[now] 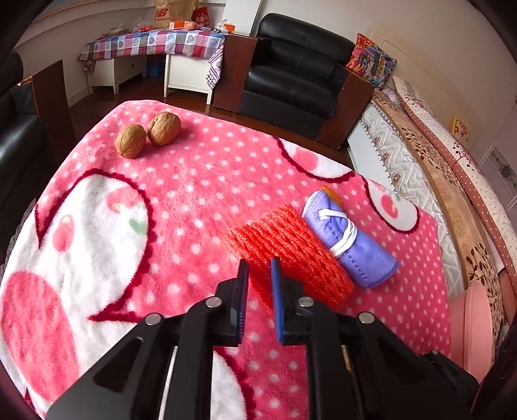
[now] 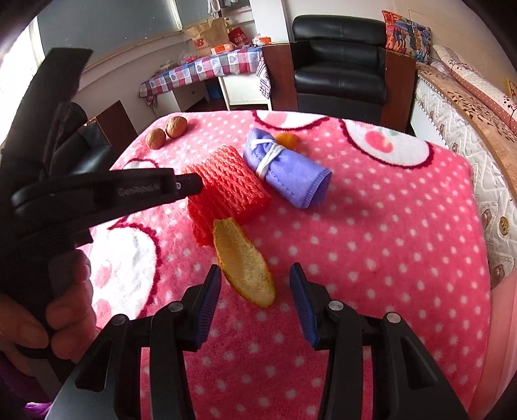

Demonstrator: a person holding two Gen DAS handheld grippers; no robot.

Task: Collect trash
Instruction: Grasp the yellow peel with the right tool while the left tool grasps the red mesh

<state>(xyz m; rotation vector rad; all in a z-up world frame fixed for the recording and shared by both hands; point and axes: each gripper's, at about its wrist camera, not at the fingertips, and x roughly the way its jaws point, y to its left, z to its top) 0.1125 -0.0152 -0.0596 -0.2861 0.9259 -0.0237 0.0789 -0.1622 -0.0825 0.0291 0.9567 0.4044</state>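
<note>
A brown paper bag (image 1: 171, 11) on the far checked-cloth table bears the red "NB" logo with "new balance" under it. The left gripper (image 2: 190, 185), seen from the right wrist, has "GenRobot" embossed on its black arm. Print on the red bag (image 1: 200, 17) beside it is unreadable.

On a blanket-covered table (image 2: 387, 226), a foam net (image 2: 226, 187) lies at centre, a rolled cloth (image 2: 287, 171) just to its right and a peel (image 2: 245, 265) in front. Two walnuts (image 1: 147, 134) sit touching at the far left. An armchair (image 1: 290, 74) stands behind.
</note>
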